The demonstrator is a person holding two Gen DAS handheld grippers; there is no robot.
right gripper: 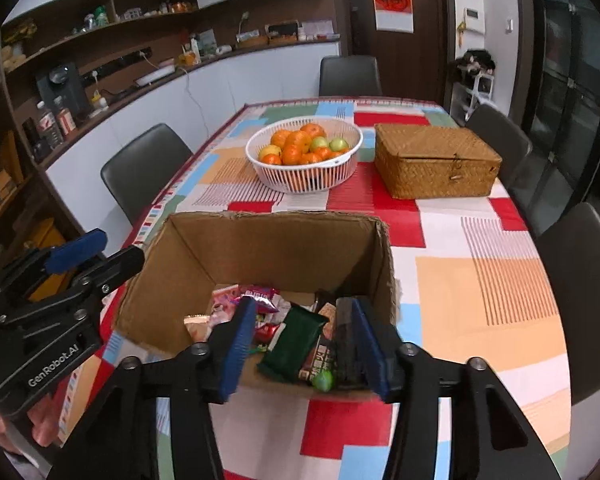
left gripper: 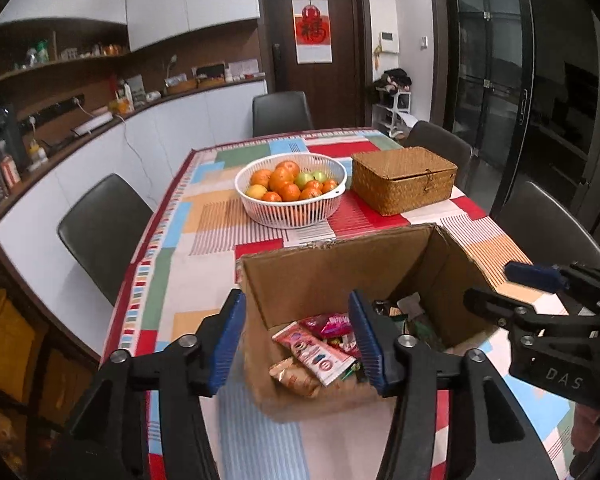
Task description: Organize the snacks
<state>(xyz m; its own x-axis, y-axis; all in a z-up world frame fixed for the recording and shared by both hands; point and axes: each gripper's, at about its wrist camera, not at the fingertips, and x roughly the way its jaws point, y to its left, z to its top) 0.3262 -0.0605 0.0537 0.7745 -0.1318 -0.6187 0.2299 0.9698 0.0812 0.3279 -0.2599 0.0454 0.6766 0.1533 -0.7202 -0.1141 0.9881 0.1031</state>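
An open cardboard box (left gripper: 332,276) (right gripper: 276,248) stands on the table's near end with several snack packets in it. A pink and white packet (left gripper: 320,356) lies on top at the left, a dark green packet (right gripper: 294,344) and a small green sweet (right gripper: 323,380) at the right. My left gripper (left gripper: 298,342) hangs open over the box's left side, one pad outside the wall and one above the snacks. My right gripper (right gripper: 304,344) is open above the box's right side, and a dark packet (right gripper: 345,340) stands close against its right pad. Nothing is gripped.
Beyond the box sit a white basket (left gripper: 292,216) (right gripper: 308,180) of oranges and green fruit and a shut wicker box (left gripper: 404,180) (right gripper: 436,160). Dark chairs (left gripper: 104,232) (right gripper: 580,288) ring the patterned tablecloth (left gripper: 204,248). A counter runs along the left wall.
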